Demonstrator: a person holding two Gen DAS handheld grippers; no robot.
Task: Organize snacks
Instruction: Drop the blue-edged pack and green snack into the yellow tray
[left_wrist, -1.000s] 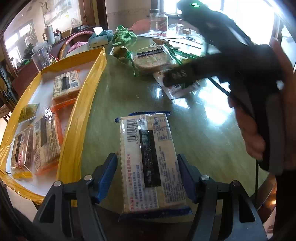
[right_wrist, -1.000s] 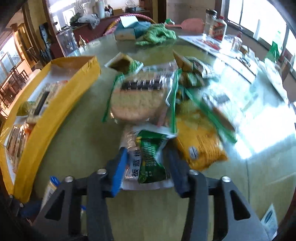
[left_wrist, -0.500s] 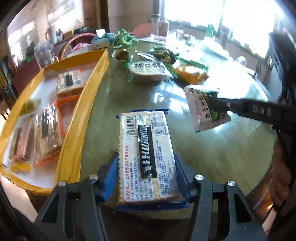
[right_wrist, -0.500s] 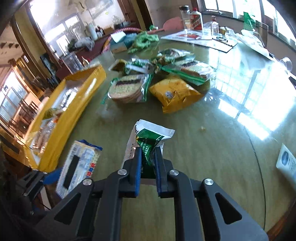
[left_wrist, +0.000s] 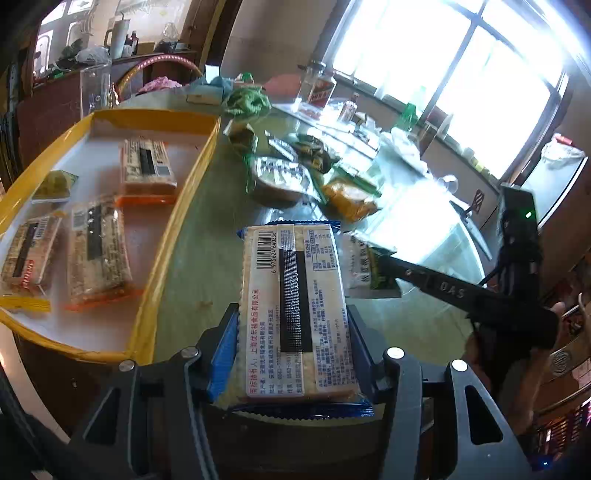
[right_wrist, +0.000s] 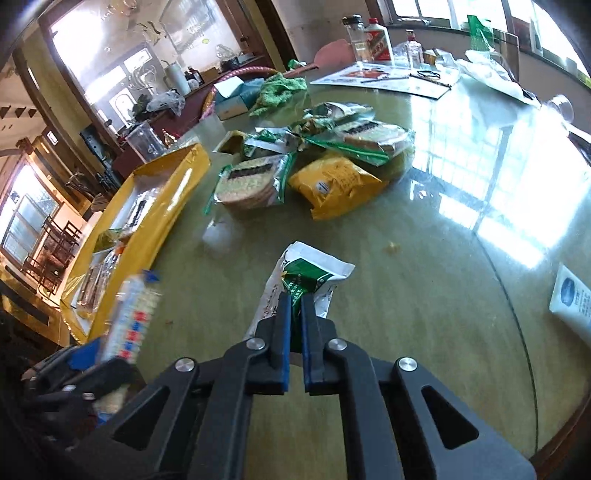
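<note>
Well, from the left wrist view, the yellow tray (left_wrist: 177, 218) holds four packs: a cracker pack with an orange edge (left_wrist: 147, 168), a small green sachet (left_wrist: 55, 184) and two more cracker packs (left_wrist: 98, 251) near its front rim. Beyond it on the green table (left_wrist: 192, 266) lies a heap of snack bags (left_wrist: 314, 173), with bottles (left_wrist: 319, 90) farther back. The left gripper (left_wrist: 291, 354) clamps the blue-edged cracker pack (left_wrist: 295, 314) by its long sides, the pack raised off the table. Just right of it, the right gripper's finger pinches a green-and-white packet (left_wrist: 369, 269).

From the right wrist view, the right gripper (right_wrist: 294, 325) is clenched on the green-and-white packet (right_wrist: 306, 273), which sticks out ahead of the pads. The heap (right_wrist: 314, 166) lies beyond, the tray (right_wrist: 162, 199) at left.
</note>
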